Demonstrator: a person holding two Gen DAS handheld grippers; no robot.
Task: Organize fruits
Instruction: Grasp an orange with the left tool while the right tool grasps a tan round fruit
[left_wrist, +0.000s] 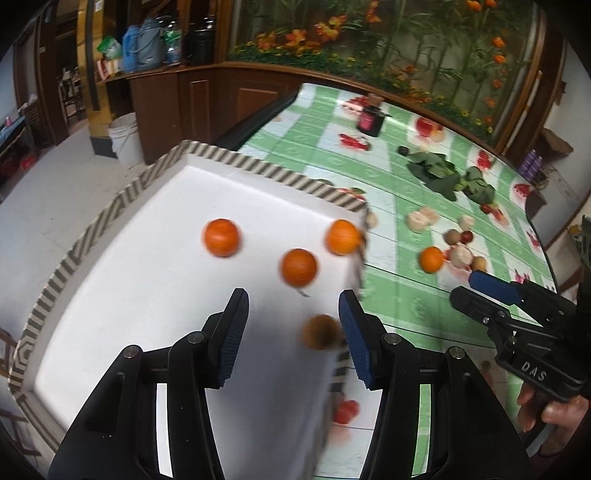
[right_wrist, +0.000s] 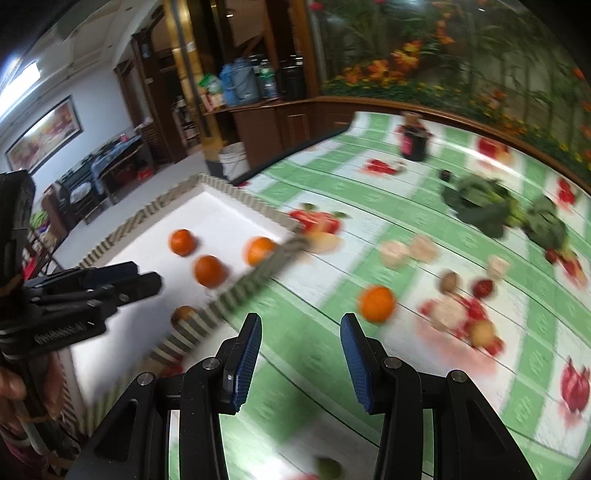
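Orange fruit, three of them (left_wrist: 298, 267), sit in the white tray (left_wrist: 110, 295); a brown fruit (left_wrist: 320, 331) lies blurred just ahead of the left gripper (left_wrist: 293, 332), jaws spread, seemingly just dropped. From the right gripper (right_wrist: 301, 354), also spread and empty, the loose orange (right_wrist: 377, 304) on the tablecloth (right_wrist: 332, 369) looks next.

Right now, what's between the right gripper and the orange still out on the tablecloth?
Only bare tablecloth separates the right gripper from the orange, as the right wrist view shows.

Left gripper (left_wrist: 293, 338) jaws apart, empty; right gripper (right_wrist: 301, 356) likewise.
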